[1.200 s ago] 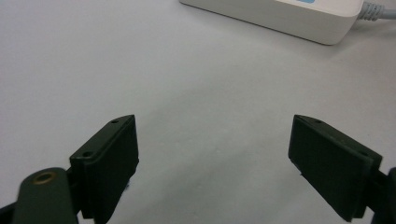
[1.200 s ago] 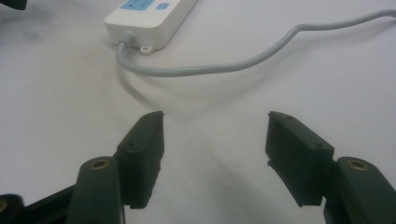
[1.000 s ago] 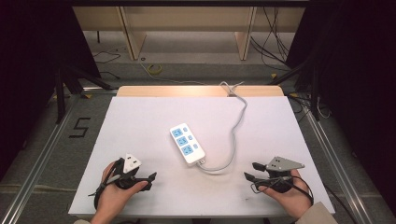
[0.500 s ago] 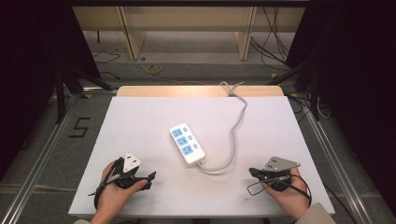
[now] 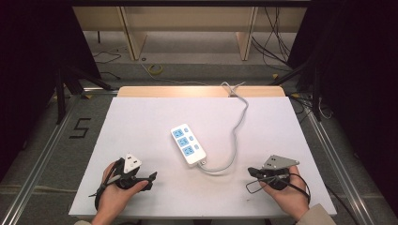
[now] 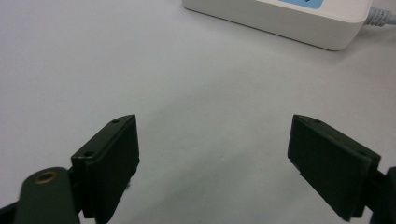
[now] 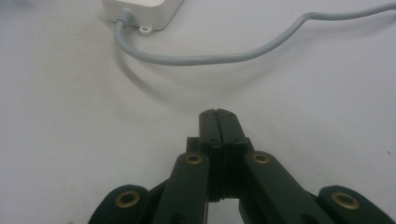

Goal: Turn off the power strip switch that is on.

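Two hand-held grippers rest near the front edge of a white table (image 5: 141, 122), with a white power strip (image 5: 187, 144) lying between them and farther from the person. The left gripper (image 5: 151, 180) points toward the strip with its jaws spread wide and nothing between them; in the left gripper view the strip's near end (image 6: 280, 18) sits ahead and slightly right of the open jaws. The right gripper (image 5: 251, 171) has its jaws pressed flat together, holding nothing, and they closed within the last second with no object caught. The strip's long axis runs diagonally, its sockets end up-left and its cord end down-right, from which the grey cable (image 5: 234, 140) loops toward the right hand and away to the far edge. Judging by position, the two grippers lie about equally far from the strip; the right one faces the cord end (image 7: 135, 18).
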